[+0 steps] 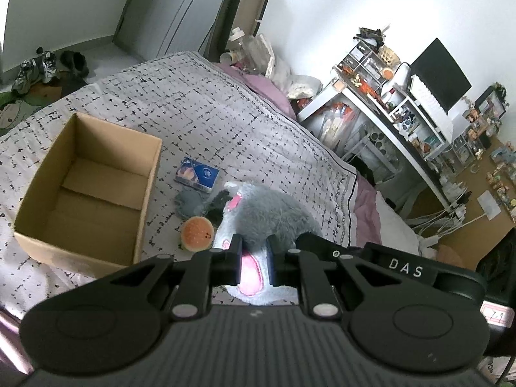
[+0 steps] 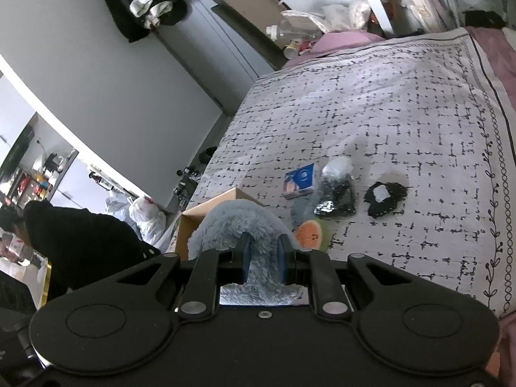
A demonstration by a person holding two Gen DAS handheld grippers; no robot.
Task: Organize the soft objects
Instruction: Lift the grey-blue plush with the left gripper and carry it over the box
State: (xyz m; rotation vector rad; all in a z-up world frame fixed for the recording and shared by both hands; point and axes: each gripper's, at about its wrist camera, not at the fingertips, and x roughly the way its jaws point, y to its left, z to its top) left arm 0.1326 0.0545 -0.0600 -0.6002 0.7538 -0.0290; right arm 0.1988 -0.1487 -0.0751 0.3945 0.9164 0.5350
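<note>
Both grippers are pinching the grey plush toy (image 1: 274, 216): the left gripper (image 1: 254, 264) is clamping a pink-lined ear or paw, and the right gripper (image 2: 262, 259) is squeezing a fold of grey fur, so the toy is hanging between them, apparently just above the patterned bedspread (image 1: 209, 119). The open cardboard box (image 1: 87, 187) is sitting to the left of the toy in the left wrist view, with the small orange plush (image 1: 196, 233) lying between box and toy. Judging from this, the carry is calling for a sideways move toward the box, the left hand being nearer to it.
</note>
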